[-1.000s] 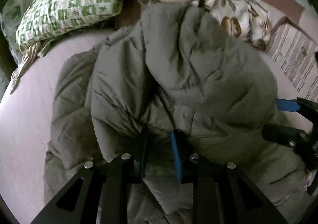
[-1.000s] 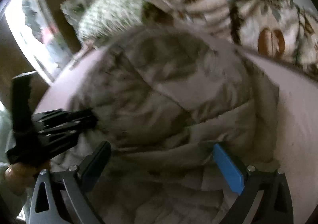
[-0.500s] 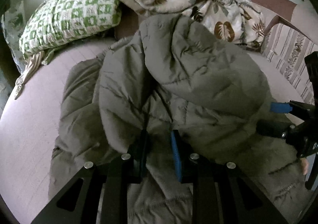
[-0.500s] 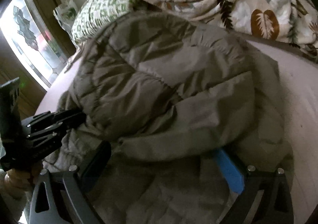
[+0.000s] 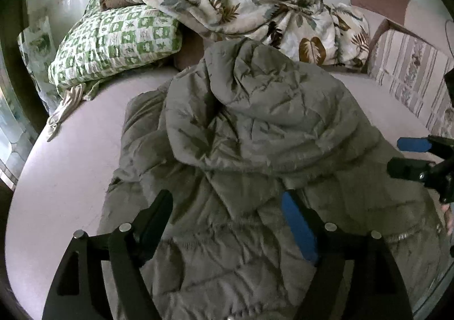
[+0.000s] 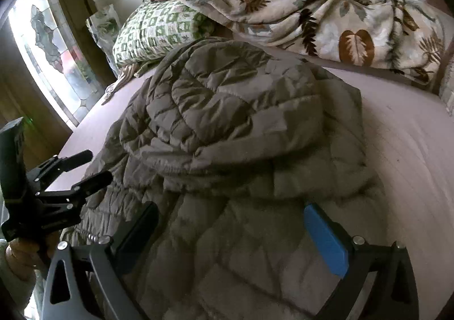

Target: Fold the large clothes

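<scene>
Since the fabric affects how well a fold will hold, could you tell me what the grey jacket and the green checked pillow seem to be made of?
The grey jacket looks like thin synthetic shell fabric over puffy fill: stitched quilting, fine crinkles and a faint sheen. The green checked pillow looks like matte woven cotton or similar, with a puckered printed surface; the fibre itself cannot be told.

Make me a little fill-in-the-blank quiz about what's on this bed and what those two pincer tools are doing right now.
1. The puffy grey jacket lies on the ____.
2. The checked pillow is white and ____.
3. The left gripper has just been opening; its jaws now stand ____ over the jacket.
4. The right gripper pinches ____ of the jacket.

Missing words: bed; green; open; nothing
</scene>
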The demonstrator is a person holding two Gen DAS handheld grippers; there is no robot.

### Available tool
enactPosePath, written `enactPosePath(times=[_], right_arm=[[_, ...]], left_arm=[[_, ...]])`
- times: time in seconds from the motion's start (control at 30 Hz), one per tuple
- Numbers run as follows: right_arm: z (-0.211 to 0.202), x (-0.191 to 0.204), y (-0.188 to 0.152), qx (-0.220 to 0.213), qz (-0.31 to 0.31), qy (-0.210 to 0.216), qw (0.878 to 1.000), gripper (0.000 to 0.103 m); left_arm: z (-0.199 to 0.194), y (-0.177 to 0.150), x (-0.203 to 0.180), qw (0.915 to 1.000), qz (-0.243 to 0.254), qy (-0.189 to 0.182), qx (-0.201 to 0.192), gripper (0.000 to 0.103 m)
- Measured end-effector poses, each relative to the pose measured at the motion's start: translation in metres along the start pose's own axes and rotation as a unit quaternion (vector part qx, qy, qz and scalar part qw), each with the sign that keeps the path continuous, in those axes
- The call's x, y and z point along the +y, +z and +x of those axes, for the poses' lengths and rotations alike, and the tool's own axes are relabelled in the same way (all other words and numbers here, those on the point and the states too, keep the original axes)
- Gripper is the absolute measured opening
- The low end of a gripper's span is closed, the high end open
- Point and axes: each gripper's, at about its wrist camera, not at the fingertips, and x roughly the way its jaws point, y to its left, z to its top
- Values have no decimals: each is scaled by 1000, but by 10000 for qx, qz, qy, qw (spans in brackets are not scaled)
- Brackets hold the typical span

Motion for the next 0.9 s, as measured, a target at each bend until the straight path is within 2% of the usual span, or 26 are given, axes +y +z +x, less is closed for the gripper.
enactPosePath(times=[0.3,0.6,0.8,0.9], right_arm=[[-28,-6,-28,0,23,-289,9996,103],[-49,-7,-53,-13,23,-394,9992,103],[-70,-18,-73,54,194,-280,9994,103],[-80,-26,-85,118,279,-405,9987,103]], left_arm=[[-24,-18,3,9999,-127,39,38,81],[-47,-33,7,9998,-171,86,2,81],[-74,-51,32,9993,-348,114,-19,81],[-85,-62,48,9988,-447,201,40,81]])
